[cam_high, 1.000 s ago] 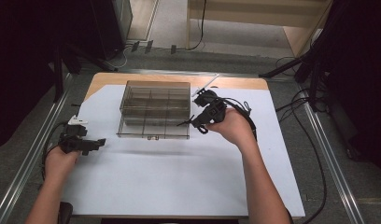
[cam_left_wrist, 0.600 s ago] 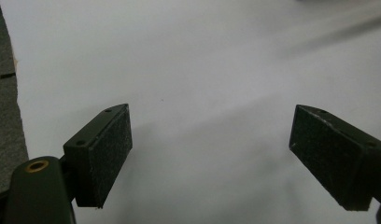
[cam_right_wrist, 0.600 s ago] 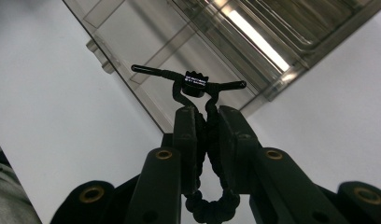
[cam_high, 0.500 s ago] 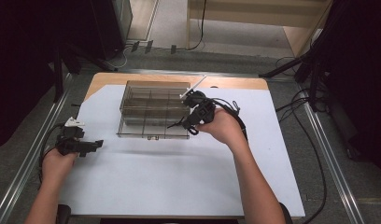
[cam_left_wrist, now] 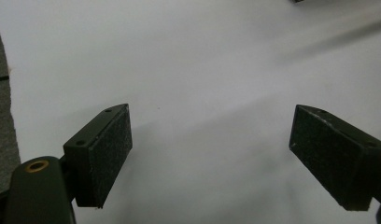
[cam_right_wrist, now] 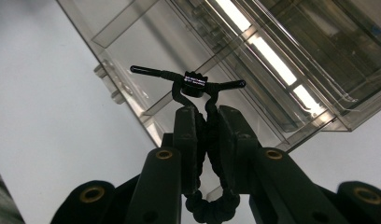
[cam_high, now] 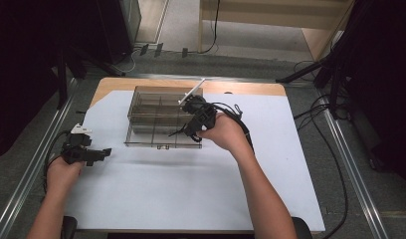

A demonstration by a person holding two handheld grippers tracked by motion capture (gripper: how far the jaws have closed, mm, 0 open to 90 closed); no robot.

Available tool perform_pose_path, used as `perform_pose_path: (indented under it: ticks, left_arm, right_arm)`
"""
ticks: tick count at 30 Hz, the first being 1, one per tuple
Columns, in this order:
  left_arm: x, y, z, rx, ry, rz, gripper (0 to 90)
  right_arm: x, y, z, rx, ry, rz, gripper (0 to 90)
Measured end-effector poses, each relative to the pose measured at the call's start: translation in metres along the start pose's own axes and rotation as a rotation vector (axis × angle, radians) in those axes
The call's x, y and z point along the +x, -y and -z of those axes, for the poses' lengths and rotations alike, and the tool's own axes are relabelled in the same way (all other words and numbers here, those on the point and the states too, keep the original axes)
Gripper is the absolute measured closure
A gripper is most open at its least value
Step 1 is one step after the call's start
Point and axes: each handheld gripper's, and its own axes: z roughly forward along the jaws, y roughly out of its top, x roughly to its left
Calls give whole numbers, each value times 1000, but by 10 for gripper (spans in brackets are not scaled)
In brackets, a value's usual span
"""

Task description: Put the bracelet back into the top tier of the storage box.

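The right gripper (cam_high: 187, 130) is clenched on a black braided cord (cam_high: 178, 131), seen in the high view hovering over the near right corner of the clear compartment box (cam_high: 141, 117), which sits toward twelve o'clock on the white table (cam_high: 191, 199). The cord sticks out of the gripper toward nine o'clock, over the near row of compartments, so the drop spot appears to lie directly below and slightly left of the jaws. The left gripper (cam_high: 105, 152) rests well apart at about eight o'clock from the box, so the right hand is plainly the nearer one. In the left gripper view, the left gripper (cam_left_wrist: 209, 154) stands released, jaws wide with nothing but bare table between them. In the right gripper view, the right gripper (cam_right_wrist: 208, 140) pinches the looped cord (cam_right_wrist: 191, 84), whose stiff ends spread as a bar from nine to three o'clock above the jaws, its long axis crosswise to them, with the box (cam_right_wrist: 254, 60) beyond toward twelve.
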Motion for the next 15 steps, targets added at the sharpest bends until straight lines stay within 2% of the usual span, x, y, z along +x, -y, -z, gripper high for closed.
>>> perform_pose_path:
  ticks: [8,15]
  left_arm:
    - [-2,-5,-3,1,8,-12,144]
    - [-4,-7,-5,1,12,-18,144]
  right_arm:
    - [-4,2,-9,36,10,-19,787]
    - [-7,2,-14,32,11,-35,788]
